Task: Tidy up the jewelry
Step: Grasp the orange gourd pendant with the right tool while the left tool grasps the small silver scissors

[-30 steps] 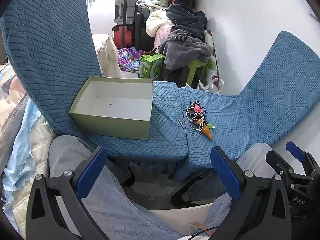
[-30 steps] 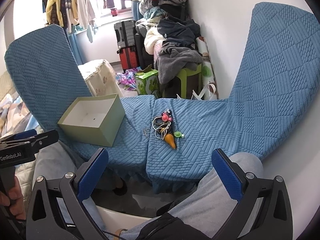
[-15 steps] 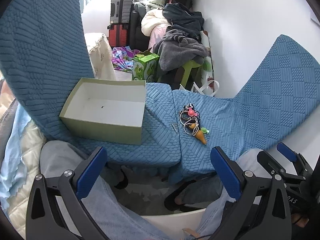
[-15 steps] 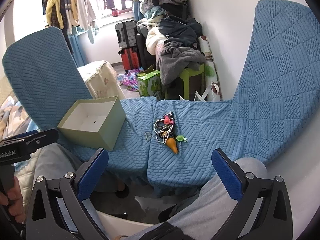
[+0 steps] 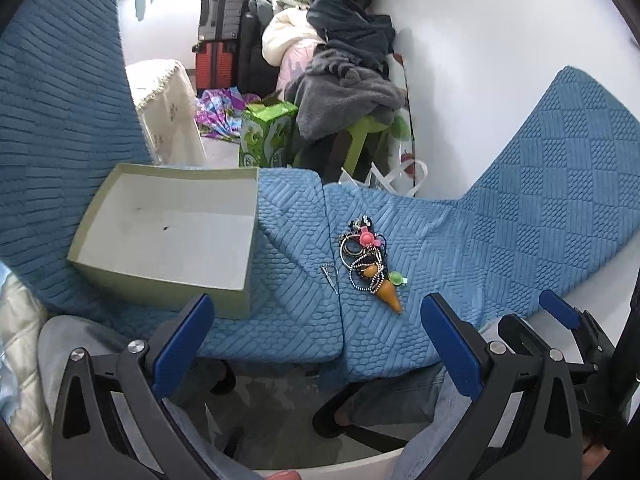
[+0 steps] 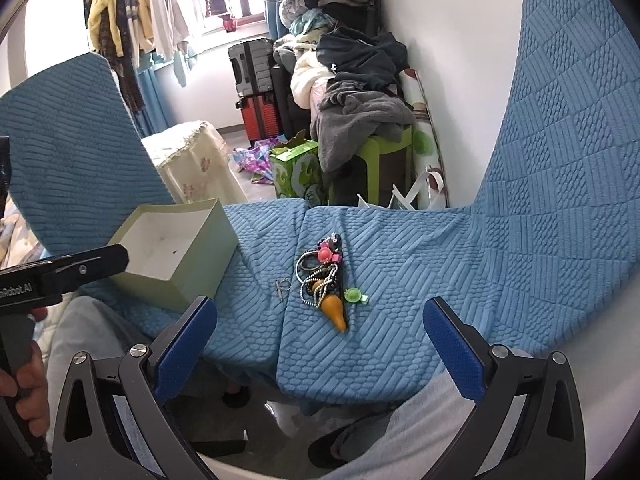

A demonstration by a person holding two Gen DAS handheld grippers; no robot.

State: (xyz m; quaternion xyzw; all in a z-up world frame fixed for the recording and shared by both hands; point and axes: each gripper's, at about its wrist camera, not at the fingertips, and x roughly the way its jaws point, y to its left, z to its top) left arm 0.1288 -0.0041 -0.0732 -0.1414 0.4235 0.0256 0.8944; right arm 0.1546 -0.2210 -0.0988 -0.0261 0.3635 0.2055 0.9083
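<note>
Jewelry pile (image 5: 366, 258) (image 6: 322, 276) lies on the right blue quilted seat cushion (image 5: 440, 248) (image 6: 400, 264), embossed diamond and honeycomb texture: tangled ball chains, metal rings, pink bead, small green charm, glossy orange cone-shaped pendant (image 5: 389, 299) (image 6: 335, 309) at the near end. Thin wire clip (image 5: 329, 274) (image 6: 281, 286) sits just beside the pile, near the seam between the two cushions. Open pale-green cardboard box (image 5: 160, 280) (image 6: 200, 256), white inside, rests on the left cushion, well apart from the pile.

Left gripper (image 5: 316, 332) is spread wide, blue ribbed pads, nothing between them, held low over the person's jeans-clad knees, short of the cushion edge. Right gripper (image 6: 320, 334) likewise spread wide and empty, pointing at the pile. A hand (image 6: 24, 384) grips the left tool's handle.

Behind: green stool piled with grey fleece clothes (image 5: 344, 96), suitcases, green carton.
</note>
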